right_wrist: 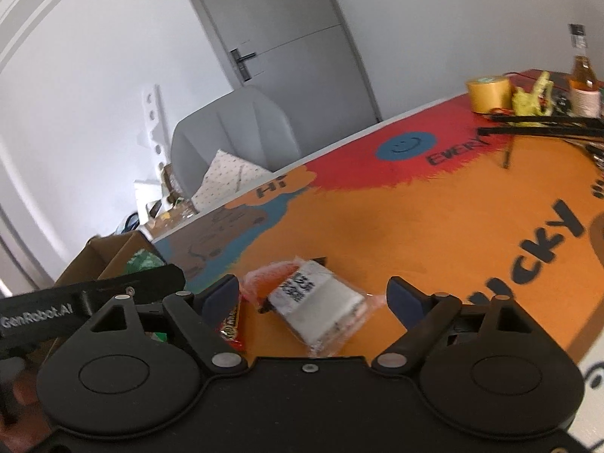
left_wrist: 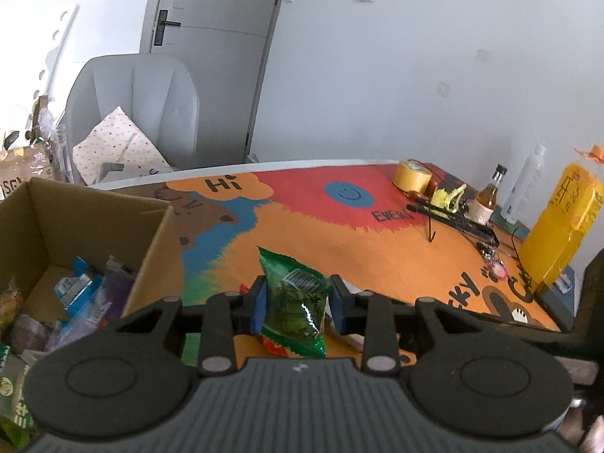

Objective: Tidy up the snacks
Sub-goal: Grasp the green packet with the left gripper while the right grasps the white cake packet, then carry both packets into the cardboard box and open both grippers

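The left gripper (left_wrist: pixel 298 298) is clamping a shiny green plastic snack packet (left_wrist: pixel 295 302) between its blue pads, the packet standing roughly upright and lifted clear of the brightly painted orange, red and blue tabletop (left_wrist: pixel 339 234). Just to the left of it an open brown cardboard box (left_wrist: pixel 94 219) is sitting on the table, holding a jumble of blue, purple and clear wrapped snacks (left_wrist: pixel 79 294). The right gripper (right_wrist: pixel 313 294) is hanging over the table with its jaws spread wide, nothing pressed between them; a clear-wrapped white block-shaped snack with a black printed label (right_wrist: pixel 321 313) is lying flat on the orange surface between and just ahead of the fingers, not touched by either pad. A red and yellow wrapped bar (right_wrist: pixel 232 328) is lying beside the right gripper's left finger, partly hidden by it. In the right wrist view, the cardboard box is showing at far left behind a black gripper part. Far across the table a yellow tape roll (left_wrist: pixel 412 179), a small amber glass bottle (left_wrist: pixel 490 192), a white plastic bottle (left_wrist: pixel 526 185) and a tall yellow plastic bag (left_wrist: pixel 562 222) are standing near the wall. A grey chair with a dotted cushion (left_wrist: pixel 132 113) is sitting behind the table in front of a grey door (left_wrist: pixel 211 11).
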